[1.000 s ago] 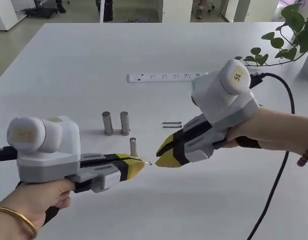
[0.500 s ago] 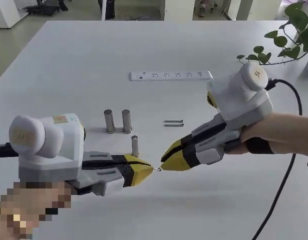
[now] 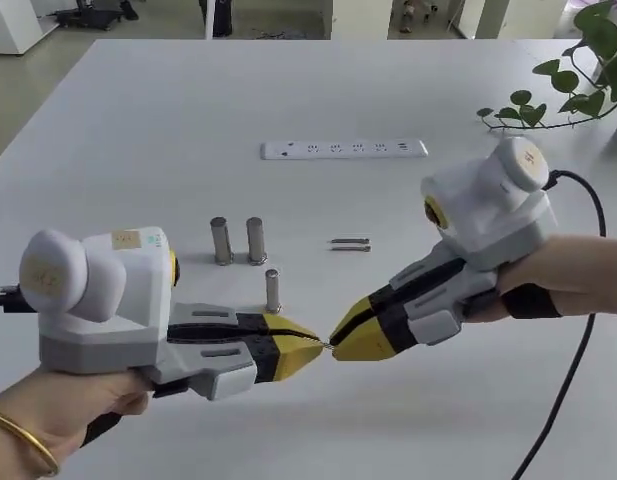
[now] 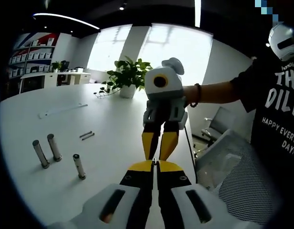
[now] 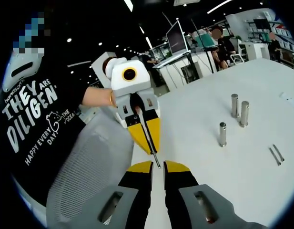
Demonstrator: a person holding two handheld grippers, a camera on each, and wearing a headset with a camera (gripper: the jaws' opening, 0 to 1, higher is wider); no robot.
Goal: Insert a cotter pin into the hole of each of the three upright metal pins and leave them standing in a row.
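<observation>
The cotter (image 5: 156,161) is thin, light wire, easily bent or flicked away, so I'd take it by the shank, close to the head. It is in the air, pinched in the closed jaws of the left gripper (image 3: 315,344), just in front of the three pins (image 3: 273,290) upright on the tabletop (image 3: 138,130). The right gripper (image 3: 339,343) meets its free end; I cannot tell whether those jaws have bitten. A second ago the tips were apart.
</observation>
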